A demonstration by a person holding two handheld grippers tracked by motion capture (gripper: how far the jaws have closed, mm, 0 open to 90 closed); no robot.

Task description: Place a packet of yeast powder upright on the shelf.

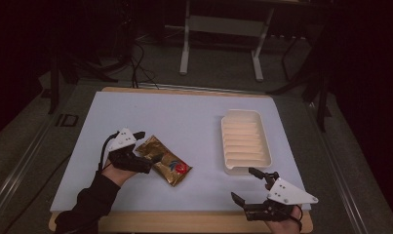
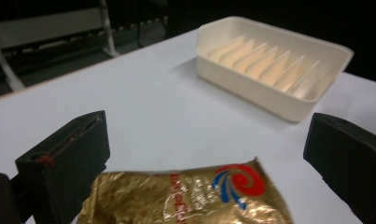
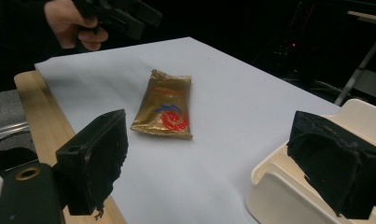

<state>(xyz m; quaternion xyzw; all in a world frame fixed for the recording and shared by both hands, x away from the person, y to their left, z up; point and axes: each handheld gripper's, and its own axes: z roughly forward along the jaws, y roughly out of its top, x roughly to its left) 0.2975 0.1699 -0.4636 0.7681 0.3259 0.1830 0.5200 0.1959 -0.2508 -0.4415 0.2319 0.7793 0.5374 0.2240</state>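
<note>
room: dark | floor (image 1: 218,68): grey | white metal frame (image 1: 223,29) beyond table (image 1: 184,105)

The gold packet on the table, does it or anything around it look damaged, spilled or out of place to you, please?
Nothing stands out. The gold packet lies flat and sealed, at an angle to the table edge; the cream tray sits upright and empty.

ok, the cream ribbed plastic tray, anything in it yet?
Empty. The cream ribbed plastic tray shows bare ridges in the high and left gripper views; the gold foil packet lies flat on the table beside the left gripper.
</note>
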